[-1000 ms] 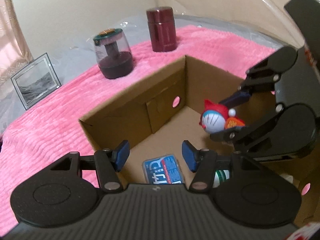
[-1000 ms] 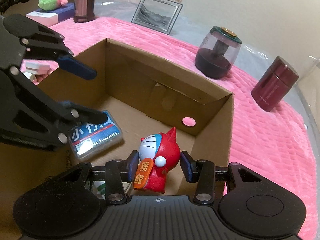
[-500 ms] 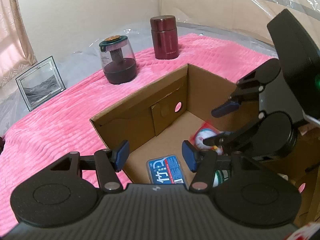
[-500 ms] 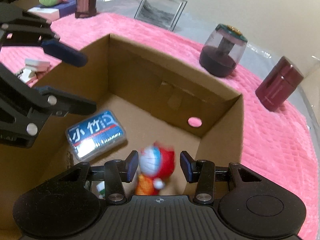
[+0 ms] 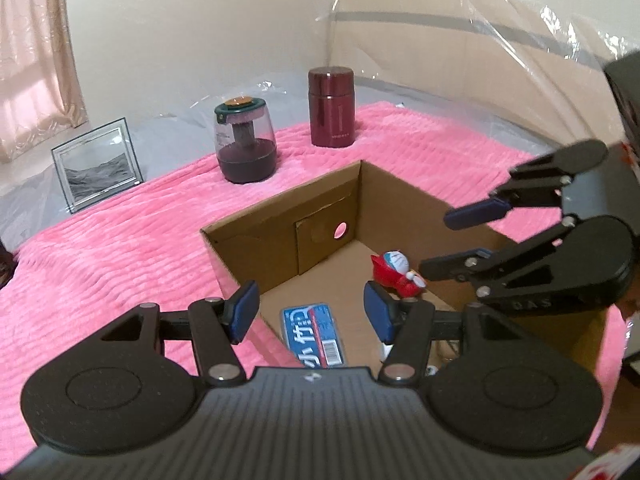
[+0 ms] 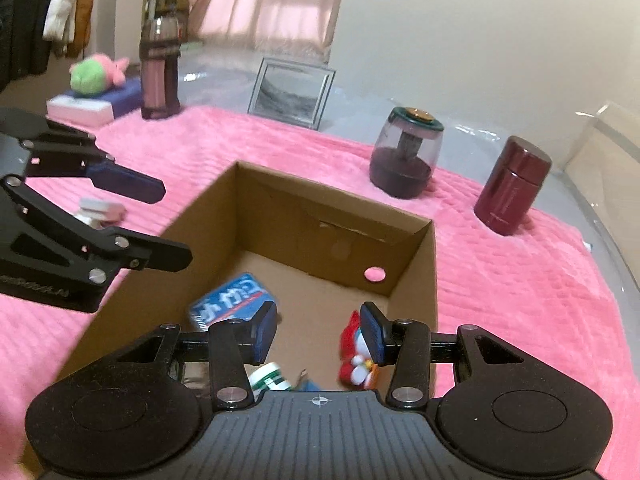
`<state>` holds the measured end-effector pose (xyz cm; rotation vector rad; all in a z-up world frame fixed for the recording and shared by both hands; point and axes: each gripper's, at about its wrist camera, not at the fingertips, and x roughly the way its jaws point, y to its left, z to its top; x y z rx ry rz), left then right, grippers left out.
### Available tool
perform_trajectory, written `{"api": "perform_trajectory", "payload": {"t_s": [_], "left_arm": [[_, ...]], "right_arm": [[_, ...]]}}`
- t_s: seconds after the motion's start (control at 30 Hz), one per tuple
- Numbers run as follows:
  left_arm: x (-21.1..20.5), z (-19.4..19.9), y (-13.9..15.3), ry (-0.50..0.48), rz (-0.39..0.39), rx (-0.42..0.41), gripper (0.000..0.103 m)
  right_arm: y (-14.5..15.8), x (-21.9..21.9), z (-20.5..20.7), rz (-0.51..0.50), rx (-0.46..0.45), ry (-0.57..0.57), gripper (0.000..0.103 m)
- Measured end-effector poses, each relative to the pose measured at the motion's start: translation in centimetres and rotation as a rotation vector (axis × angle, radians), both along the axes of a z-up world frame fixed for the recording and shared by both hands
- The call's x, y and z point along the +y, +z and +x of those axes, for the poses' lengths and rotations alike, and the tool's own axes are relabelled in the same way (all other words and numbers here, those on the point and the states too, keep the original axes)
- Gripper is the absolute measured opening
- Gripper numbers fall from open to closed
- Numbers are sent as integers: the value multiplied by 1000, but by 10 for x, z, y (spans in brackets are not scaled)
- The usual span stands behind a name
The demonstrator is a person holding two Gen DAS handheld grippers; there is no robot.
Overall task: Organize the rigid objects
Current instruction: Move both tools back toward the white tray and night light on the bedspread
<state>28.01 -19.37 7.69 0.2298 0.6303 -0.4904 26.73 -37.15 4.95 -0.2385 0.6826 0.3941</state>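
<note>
An open cardboard box [image 5: 280, 204] [image 6: 332, 196] sits on a pink blanket. On its floor lie a red and blue cat figurine [image 5: 394, 274] [image 6: 354, 360], tipped on its side, and a flat blue printed case [image 5: 314, 336] [image 6: 230, 304]. A white and green item [image 6: 270, 376] shows at the box's near end. My left gripper [image 5: 311, 316] [image 6: 160, 224] hovers open above the box's near left rim, holding nothing. Above the box's right side my right gripper [image 6: 319, 332] [image 5: 456, 240] is open too, with the figurine lying below it, untouched.
Beyond the box stand a dark jar with a green lid [image 5: 245, 146] [image 6: 406, 156], a maroon flask [image 5: 331, 106] [image 6: 512, 186] and a framed picture [image 5: 96, 164] [image 6: 292, 92]. A tall bottle [image 6: 159, 68], a plush toy [image 6: 96, 74] and small white items [image 6: 100, 212] are at the left.
The right gripper let go of the figurine, which dropped and now lies on the box floor. Both grippers rose and drew back from the box.
</note>
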Motion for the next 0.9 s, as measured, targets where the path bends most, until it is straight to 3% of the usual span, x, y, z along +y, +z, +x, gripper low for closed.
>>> {"api": "perform_trajectory", "payload": {"t_s": [0.27,0.9], "left_arm": [[27,-60,14,35,-68,-8,53],[109,-186,-2,183,-168,10,61]], "right_arm": [[11,1,-65,146,38,-126,50],[11,40,-190,278,29,-233,69]]}}
